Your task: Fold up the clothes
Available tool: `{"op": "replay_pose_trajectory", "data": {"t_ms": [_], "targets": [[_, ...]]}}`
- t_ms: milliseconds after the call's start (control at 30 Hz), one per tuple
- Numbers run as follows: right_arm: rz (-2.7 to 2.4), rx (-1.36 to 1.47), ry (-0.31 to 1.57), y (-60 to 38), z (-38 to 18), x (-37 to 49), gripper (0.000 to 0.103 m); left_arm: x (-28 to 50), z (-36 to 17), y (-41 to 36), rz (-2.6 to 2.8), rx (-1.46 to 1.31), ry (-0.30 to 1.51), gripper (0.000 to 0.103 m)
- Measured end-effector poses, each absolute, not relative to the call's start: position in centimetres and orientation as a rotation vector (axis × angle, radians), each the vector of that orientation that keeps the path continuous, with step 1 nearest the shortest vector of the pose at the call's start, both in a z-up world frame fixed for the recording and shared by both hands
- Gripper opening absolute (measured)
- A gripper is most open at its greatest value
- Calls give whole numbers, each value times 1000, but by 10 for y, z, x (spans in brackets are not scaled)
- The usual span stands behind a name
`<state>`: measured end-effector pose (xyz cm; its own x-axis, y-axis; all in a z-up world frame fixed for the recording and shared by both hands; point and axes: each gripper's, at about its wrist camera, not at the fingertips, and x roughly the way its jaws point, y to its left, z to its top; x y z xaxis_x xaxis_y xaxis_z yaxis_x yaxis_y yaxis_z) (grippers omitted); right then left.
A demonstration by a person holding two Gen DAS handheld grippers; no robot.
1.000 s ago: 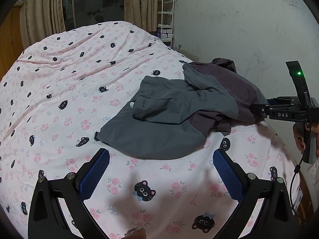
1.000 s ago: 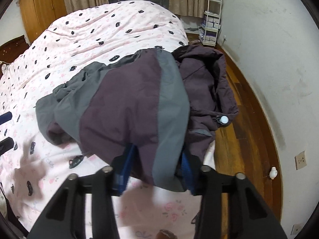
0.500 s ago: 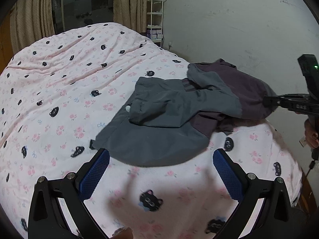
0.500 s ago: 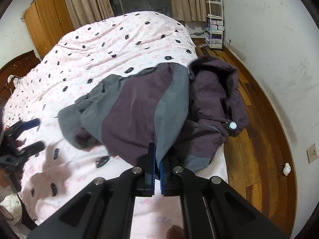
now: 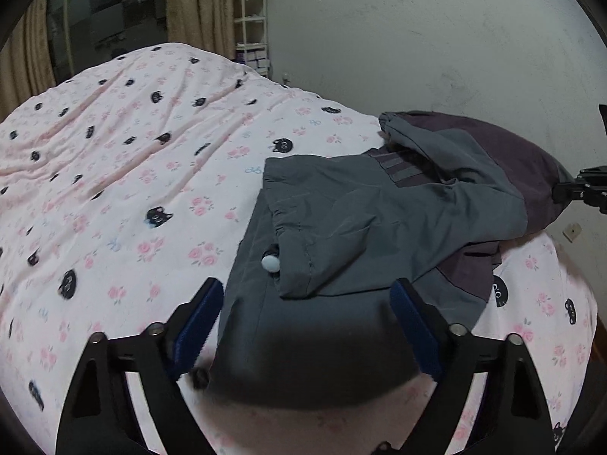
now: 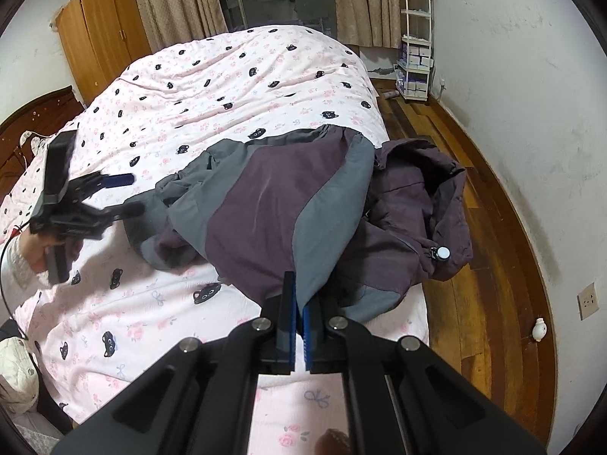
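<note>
A grey and purple jacket [image 5: 360, 220] lies crumpled on the pink cat-print bed cover [image 5: 132, 151], near the bed's right edge. My left gripper [image 5: 305, 314] hangs over its near grey hem. Its jaws are closing with the grey cloth between them, and the blue pads do not press on it. In the right wrist view my right gripper [image 6: 299, 303] is shut on the jacket [image 6: 265, 208] where a grey panel meets purple, holding that edge raised. The left gripper [image 6: 129, 193] shows at the jacket's far side, held in a hand [image 6: 38, 258].
The bed cover [image 6: 227, 76] stretches far behind the jacket. A wooden floor [image 6: 493, 227] and a white wall run along the bed's right side. A white shelf rack [image 6: 415, 38] stands in the corner, a wooden wardrobe [image 6: 102, 34] at the back left.
My left gripper has come forward and down, so the grey hem now lies between narrower jaws. My right gripper shut on the jacket's edge and rose a little with it.
</note>
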<state>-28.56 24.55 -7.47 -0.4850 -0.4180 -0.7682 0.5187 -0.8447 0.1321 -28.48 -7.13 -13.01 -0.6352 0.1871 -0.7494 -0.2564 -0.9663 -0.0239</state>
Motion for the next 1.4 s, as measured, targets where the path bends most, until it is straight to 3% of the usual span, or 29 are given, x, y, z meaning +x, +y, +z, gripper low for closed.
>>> {"op": "replay_pose_trajectory", "data": {"t_ms": [133,200,333,400,700,1100,1400], "targets": [[-2312,1153,160,246,-75,-288,3,-302,-144,-70,2587,-1269,96,46],[-2311,1154,161,246,-76,-288,3,-305,-149,-69,2575,-1283,87,41],[-2309,1154,159,247,-76,-289,3,-306,-148,-71,2590,-1282,72,15],[-2310,1153,154,247,-76,-289,3,-304,-144,-71,2584,-1259,66,9],[-2366,1080,111,249,-51,-285,3,-279,-82,-80,2676,-1060,31,5],[-2377,878,61,224,57,-261,2,-194,48,-139,2868,-800,-73,5],[-2280,747,78,132,134,-236,2,-100,119,-209,3049,-761,-71,5]]}}
